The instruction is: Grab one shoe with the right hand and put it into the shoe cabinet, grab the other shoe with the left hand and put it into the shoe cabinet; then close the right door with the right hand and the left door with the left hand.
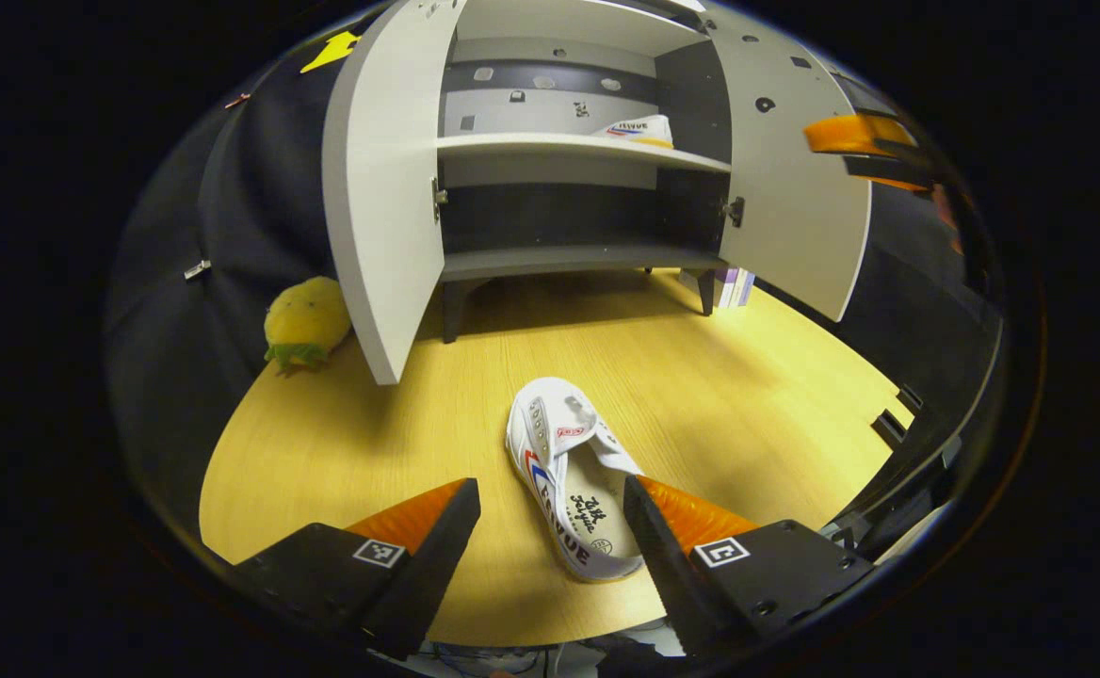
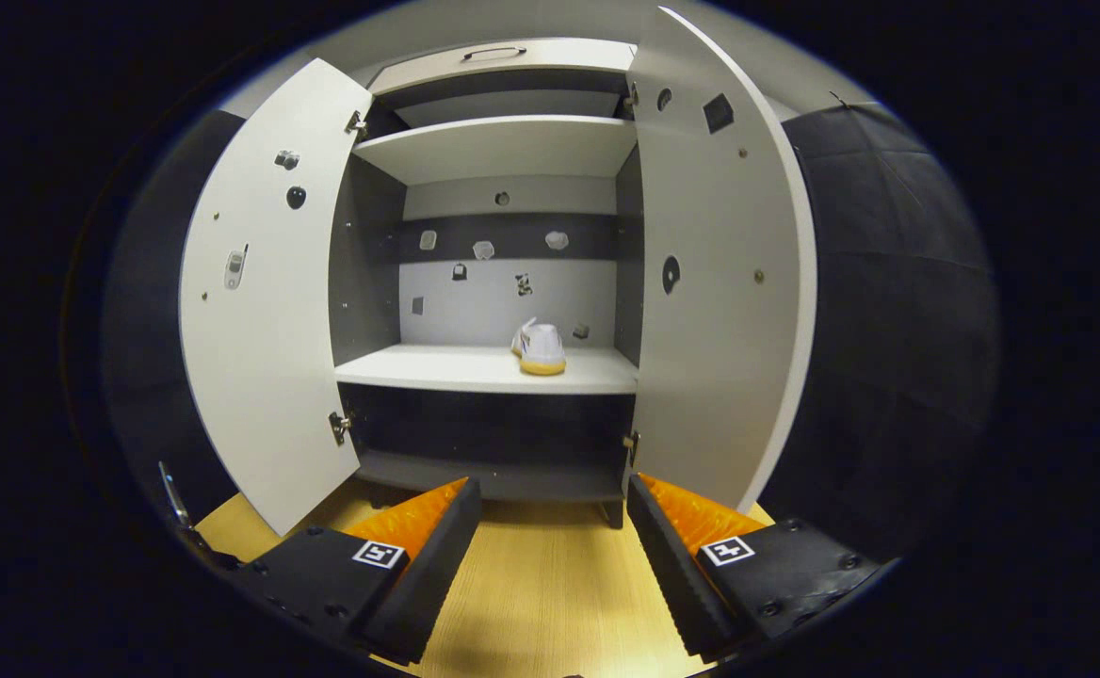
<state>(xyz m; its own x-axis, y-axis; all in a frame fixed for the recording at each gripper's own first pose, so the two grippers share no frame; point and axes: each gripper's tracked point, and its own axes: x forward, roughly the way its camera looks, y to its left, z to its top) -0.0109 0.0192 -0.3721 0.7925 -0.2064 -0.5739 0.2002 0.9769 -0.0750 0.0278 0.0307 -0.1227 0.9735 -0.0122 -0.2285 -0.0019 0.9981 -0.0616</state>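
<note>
Your left claw [image 1: 552, 508], spread wide, could nudge the white canvas shoe [image 1: 574, 476] at its 1 o'clock across the wooden worktop [image 1: 757, 395]; right claw [image 2: 555, 513] hangs apart, empty.

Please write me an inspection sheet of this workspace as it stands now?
Surface: light wooden tabletop, bare around the shoe.
Job's things: white canvas shoe lies on the tabletop; second white shoe sits on the middle shelf of the white two-door shoe cabinet; both doors stand open.
Clutter: yellow plush toy beside the left door; books behind the cabinet leg.
Grippers: left gripper open, straddling the shoe's heel without touching; right gripper open, empty, facing the cabinet.
Cables: nothing seen.
Surroundings: black cloth wall.
</note>
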